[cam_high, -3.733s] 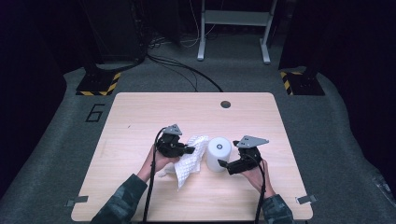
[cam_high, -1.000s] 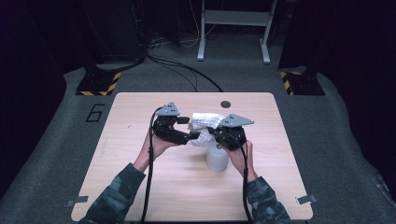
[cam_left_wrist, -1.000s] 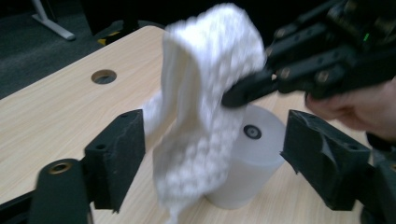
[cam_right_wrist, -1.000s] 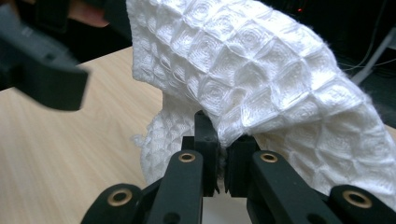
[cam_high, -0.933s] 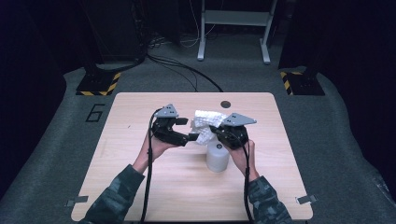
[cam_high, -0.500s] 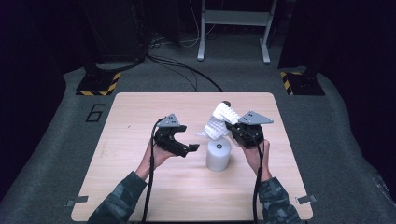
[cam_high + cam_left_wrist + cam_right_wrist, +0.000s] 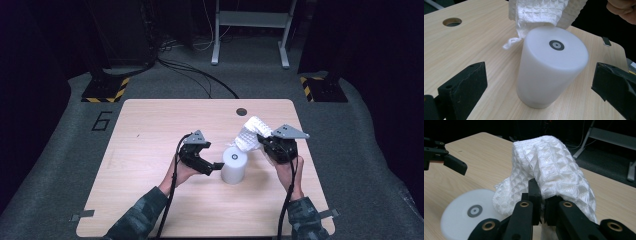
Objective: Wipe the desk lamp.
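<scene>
A white cylinder point(image 7: 233, 165) with a small grey ring on its top stands upright on the wooden table point(image 7: 150, 125). My left gripper point(image 7: 216, 167) is low at its left side. Its jaws have just been opening and now stand wide. In the left gripper view the cylinder point(image 7: 549, 72) rises just ahead of my left gripper point(image 7: 537, 96), untouched by either jaw. My right gripper point(image 7: 267, 144) is shut on a white waffle-weave cloth point(image 7: 250, 134), held up to the right of the cylinder. The right gripper view has the cloth point(image 7: 549, 167) draped over my right gripper point(image 7: 542, 205), with the cylinder point(image 7: 469, 217) below left.
A round cable hole point(image 7: 242, 111) sits near the table's far edge. Beyond the table are floor cables, black stands with yellow-striped bases point(image 7: 105, 92) and a metal frame point(image 7: 250, 20). The person's hand point(image 7: 621, 10) shows beyond the cloth point(image 7: 539, 12).
My left gripper has let go of the cloth, opened and sunk to the cylinder's left side. My right gripper has carried the cloth off to the right of the cylinder.
</scene>
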The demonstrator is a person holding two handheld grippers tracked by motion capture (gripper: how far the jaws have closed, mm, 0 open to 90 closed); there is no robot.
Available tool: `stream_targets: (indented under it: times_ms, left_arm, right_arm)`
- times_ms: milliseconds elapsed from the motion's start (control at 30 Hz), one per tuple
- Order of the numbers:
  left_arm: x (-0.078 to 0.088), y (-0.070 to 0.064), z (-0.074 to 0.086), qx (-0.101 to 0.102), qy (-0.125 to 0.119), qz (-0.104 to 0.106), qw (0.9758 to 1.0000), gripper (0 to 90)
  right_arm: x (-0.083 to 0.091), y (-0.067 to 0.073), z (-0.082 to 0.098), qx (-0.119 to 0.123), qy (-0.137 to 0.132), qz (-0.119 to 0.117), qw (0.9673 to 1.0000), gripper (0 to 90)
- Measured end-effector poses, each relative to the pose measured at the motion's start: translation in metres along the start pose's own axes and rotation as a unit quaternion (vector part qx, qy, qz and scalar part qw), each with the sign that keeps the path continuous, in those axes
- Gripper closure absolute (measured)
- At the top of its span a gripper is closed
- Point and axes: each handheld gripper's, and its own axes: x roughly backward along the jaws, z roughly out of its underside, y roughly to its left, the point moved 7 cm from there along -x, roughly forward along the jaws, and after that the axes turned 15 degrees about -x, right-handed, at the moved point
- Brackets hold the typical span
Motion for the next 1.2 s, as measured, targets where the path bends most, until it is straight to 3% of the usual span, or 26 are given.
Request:
stream_targets:
  times_ms: [167,400,833,867,1200]
  left_arm:
    - [-0.011,-0.004,0.002,0.001,-0.007,0.007,1.0,0.0]
    - [-0.026,-0.01,0.006,-0.016,-0.002,0.009,0.9998,0.0]
    - [-0.047,-0.015,0.007,-0.03,-0.008,0.009,0.9995,0.0]
    - [-0.047,-0.016,0.006,-0.031,-0.008,0.017,0.9993,0.0]
    - [-0.057,-0.018,0.004,-0.043,-0.014,0.007,0.9989,0.0]
  right_arm:
    - [0.003,-0.011,0.009,-0.012,0.01,0.01,0.9998,86.7]
    - [-0.005,-0.015,0.03,-0.017,0.036,0.015,0.9991,86.7]
    - [-0.016,-0.01,0.047,-0.019,0.061,0.005,0.9979,86.8]
    - [-0.017,-0.01,0.048,-0.016,0.063,0.003,0.9979,86.8]
    - [-0.021,-0.004,0.051,-0.011,0.074,0.0,0.9972,86.9]
